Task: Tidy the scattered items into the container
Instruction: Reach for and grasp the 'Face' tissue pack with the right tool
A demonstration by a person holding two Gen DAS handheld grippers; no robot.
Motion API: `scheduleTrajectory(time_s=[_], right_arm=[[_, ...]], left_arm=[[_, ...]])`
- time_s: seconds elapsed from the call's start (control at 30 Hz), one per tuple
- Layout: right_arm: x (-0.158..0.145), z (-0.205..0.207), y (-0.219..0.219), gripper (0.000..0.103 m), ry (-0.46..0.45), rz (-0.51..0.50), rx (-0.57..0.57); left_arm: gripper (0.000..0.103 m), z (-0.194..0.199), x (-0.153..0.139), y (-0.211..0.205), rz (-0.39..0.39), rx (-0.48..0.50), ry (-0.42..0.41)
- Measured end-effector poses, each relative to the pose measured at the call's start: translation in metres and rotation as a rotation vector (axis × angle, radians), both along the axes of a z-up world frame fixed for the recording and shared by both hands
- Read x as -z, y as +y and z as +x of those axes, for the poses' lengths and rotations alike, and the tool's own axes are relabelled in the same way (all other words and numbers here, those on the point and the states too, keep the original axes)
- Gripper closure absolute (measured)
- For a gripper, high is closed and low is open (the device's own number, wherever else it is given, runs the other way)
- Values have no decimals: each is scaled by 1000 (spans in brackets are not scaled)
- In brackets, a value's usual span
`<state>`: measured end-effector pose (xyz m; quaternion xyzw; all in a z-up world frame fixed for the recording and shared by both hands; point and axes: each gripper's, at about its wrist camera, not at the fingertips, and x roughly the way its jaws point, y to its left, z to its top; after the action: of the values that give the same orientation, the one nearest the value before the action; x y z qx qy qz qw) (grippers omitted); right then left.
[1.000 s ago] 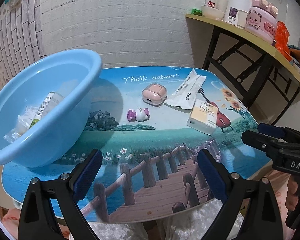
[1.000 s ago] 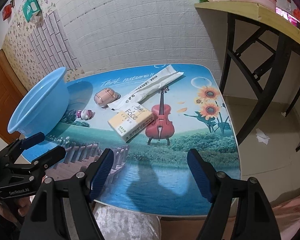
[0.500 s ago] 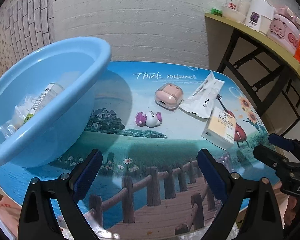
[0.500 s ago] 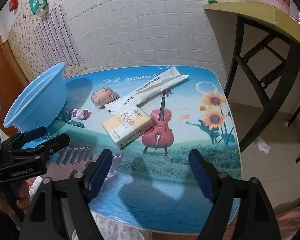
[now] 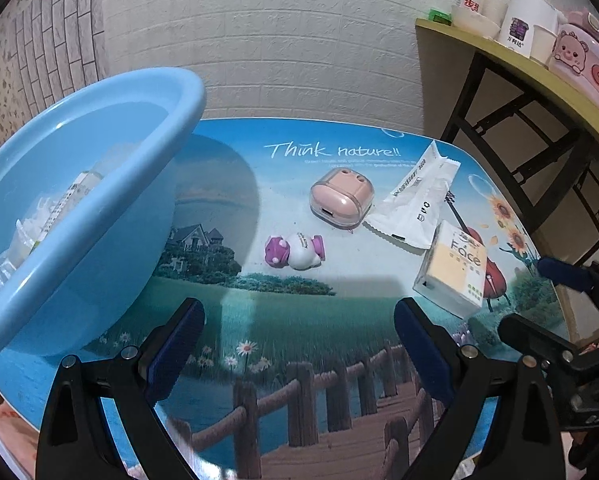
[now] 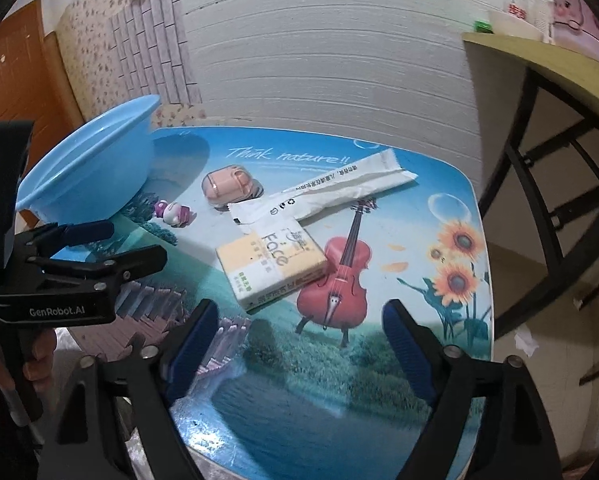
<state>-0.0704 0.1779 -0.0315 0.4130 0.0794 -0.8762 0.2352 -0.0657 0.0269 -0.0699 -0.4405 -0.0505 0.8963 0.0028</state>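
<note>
I have four loose things on the desk point(image 5: 227, 160). The tissue pack point(image 6: 271, 264) lies nearest my right tool point(image 6: 299, 344), whose jaws are opening with nothing between them. I judge the pack light and soft under its slick film, so it will squash; I would pinch it across its short sides. Beyond it lies the long white sachet point(image 6: 323, 196), flat and crinkly, likely to slide, best taken at a raised edge. To its left sits the pink earbud case point(image 5: 341, 200), hard, rounded and glossy, so it may slip. The small purple and white toy point(image 5: 295, 252) lies just left of centre, ahead of my left tool point(image 5: 295, 344), which stands wide and empty. The blue basin point(image 5: 99, 184) at far left is smooth plastic and already holds a tube and wrappers.
</note>
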Motion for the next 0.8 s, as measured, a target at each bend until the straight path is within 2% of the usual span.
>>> scheduleTrajectory(time_s=[0.23, 0.37, 0.67, 0.8], right_arm=[[-1, -9, -5, 6, 19, 5, -42], [1, -15, -16, 2, 39, 44, -115], [12, -35, -30, 2, 57, 67, -218], [18, -42, -35, 2, 35, 64, -258]], left_arm=[[7, -10, 3, -1, 4, -10, -5], [7, -15, 3, -3, 13, -17, -2], [7, -24, 7, -3, 28, -27, -10], [7, -29, 11, -4, 32, -38, -18]])
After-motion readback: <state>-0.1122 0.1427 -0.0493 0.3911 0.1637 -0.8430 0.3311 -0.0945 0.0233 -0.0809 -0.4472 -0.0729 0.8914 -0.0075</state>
